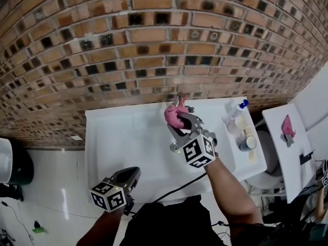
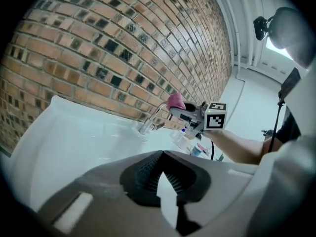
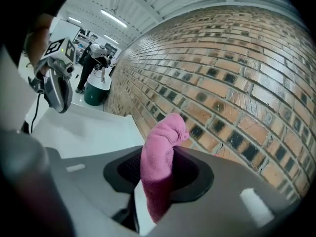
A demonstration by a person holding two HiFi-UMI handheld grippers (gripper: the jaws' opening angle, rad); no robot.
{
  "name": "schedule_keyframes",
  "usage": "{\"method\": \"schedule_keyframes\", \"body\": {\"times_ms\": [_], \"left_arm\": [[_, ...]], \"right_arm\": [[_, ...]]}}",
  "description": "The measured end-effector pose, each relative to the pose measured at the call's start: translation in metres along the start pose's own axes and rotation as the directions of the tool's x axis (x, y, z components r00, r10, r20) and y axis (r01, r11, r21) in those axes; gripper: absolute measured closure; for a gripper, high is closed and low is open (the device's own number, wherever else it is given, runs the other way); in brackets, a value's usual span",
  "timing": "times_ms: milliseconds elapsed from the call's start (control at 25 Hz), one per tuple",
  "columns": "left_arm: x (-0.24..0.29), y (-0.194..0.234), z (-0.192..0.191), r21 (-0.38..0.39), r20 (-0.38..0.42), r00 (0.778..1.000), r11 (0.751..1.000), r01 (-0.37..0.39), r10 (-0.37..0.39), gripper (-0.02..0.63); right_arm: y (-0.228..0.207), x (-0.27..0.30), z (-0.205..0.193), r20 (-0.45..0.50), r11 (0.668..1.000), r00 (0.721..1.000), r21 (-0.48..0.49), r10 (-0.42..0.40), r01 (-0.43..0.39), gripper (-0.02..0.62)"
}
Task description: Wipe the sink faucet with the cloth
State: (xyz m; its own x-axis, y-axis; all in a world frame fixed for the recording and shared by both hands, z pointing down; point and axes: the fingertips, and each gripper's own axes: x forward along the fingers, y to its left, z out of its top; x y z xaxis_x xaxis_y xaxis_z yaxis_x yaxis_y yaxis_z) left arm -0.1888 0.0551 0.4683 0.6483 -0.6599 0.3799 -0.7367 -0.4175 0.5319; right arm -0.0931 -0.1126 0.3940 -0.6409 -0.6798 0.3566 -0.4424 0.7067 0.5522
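Clamping the pink cloth (image 3: 158, 167) between its jaws, my right claw (image 1: 177, 121) is raised at the back of the white sink (image 1: 118, 137), close to the brick wall (image 1: 154, 35). The cloth is a soft, fuzzy terry. It is bunched into a thick roll that stands up out of the jaws and ends in a rounded, folded-over tip. From the left claw's camera the cloth (image 2: 175, 101) sits just above the top of the curved metal faucet (image 2: 150, 121), but I cannot tell whether the two touch. From my head the faucet (image 1: 180, 98) is mostly covered by the cloth (image 1: 171, 114) and the claw, so only a small metal bit shows against the wall. My own right camera does not show the faucet, since the cloth and the jaws fill the middle of it. How much cloth lies lower between the jaws is hidden by the pads. My left claw (image 1: 132, 173) hangs low over the near edge of the sink, well apart from the faucet, with its jaws together and nothing between them. A bottle (image 1: 237, 111) stands on the sink's right side, too small for me to make out further.
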Motion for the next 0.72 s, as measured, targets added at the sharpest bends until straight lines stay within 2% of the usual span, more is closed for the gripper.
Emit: {"method": "schedule_keyframes", "body": {"times_ms": [240, 440, 560, 720], "left_arm": [[-0.011, -0.002, -0.006, 0.010, -0.015, 1.000, 1.000, 0.020, -0.020, 0.600], [-0.020, -0.004, -0.004, 0.013, 0.013, 1.000, 1.000, 0.006, -0.006, 0.600], [-0.023, -0.011, -0.005, 0.016, 0.031, 1.000, 1.000, -0.006, 0.005, 0.600], [-0.020, -0.026, -0.006, 0.011, 0.063, 0.998, 1.000, -0.024, 0.024, 0.600]], "right_arm": [[0.021, -0.007, -0.025, -0.041, 0.993, 0.999, 0.119, 0.014, -0.009, 0.457], [0.028, -0.017, -0.047, -0.044, 0.957, 0.997, 0.285, 0.063, -0.048, 0.457], [0.027, -0.038, -0.045, 0.021, 0.898, 0.996, 0.432, 0.084, -0.085, 0.459], [0.029, -0.083, -0.036, 0.169, 0.753, 0.980, 0.630, 0.105, -0.189, 0.459]]}}
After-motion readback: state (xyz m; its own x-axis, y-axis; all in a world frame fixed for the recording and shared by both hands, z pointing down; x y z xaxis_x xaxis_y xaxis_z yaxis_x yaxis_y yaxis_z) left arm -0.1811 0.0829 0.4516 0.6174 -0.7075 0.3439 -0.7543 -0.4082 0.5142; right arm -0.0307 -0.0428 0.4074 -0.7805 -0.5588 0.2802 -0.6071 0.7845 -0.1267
